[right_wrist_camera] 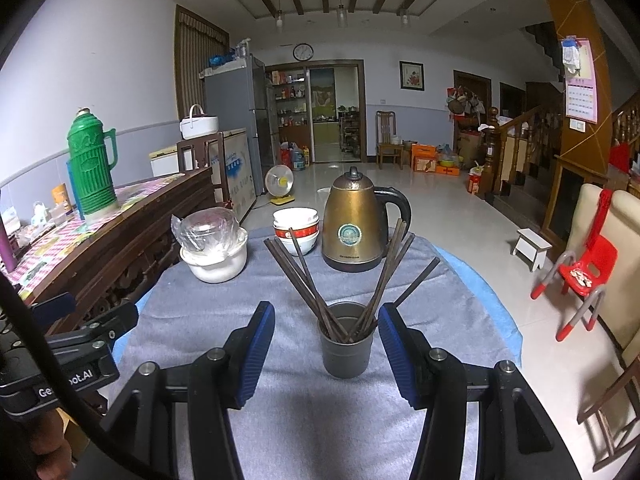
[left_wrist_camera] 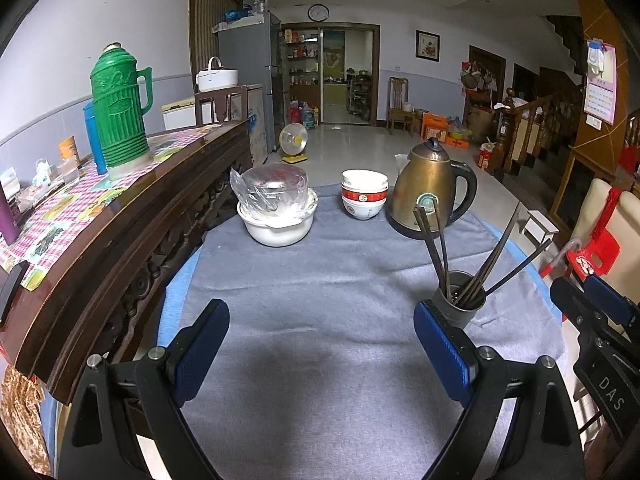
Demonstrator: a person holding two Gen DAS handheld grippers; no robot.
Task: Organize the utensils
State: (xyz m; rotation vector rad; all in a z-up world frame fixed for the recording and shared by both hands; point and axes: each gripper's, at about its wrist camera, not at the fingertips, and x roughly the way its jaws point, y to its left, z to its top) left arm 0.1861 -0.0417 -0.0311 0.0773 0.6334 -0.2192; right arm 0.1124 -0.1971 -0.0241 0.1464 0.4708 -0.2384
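Chopsticks [right_wrist_camera: 320, 280] stand bunched in a dark metal cup [right_wrist_camera: 347, 346], fanned out against its rim, some leaning toward the stacked bowls [right_wrist_camera: 297, 229] and others toward the far edge of the desk [right_wrist_camera: 200, 320]. That spread suggests they were dropped in loosely, so the sorting looks largely done and nothing lies loose on the grey cloth around the cup.

Seen from the right wrist, the right claw [right_wrist_camera: 326, 354] has its blue pads parted on either side of the cup, one just beside each wall but neither touching it; it is open and empty. Centred like that, it could either close on the cup to move it or back straight away without knocking the sticks. The left claw [left_wrist_camera: 322, 354] hangs off to the cup's left over bare cloth, wide open and holding nothing, with the cup just beyond its right pad; kept aside there, it stays clear of the leaning sticks.

Behind the cup sits a brass-coloured kettle [right_wrist_camera: 354, 224], with the bowls just to the cup's far left and a white pot [right_wrist_camera: 214, 258] carrying a plastic-wrapped dish further left. A green flask [right_wrist_camera: 90, 168] stands well apart from the cup on the wooden sideboard [right_wrist_camera: 120, 248]. If the cup is gripped, the tall leaning sticks make it top-heavy, so a level lift seems wise.
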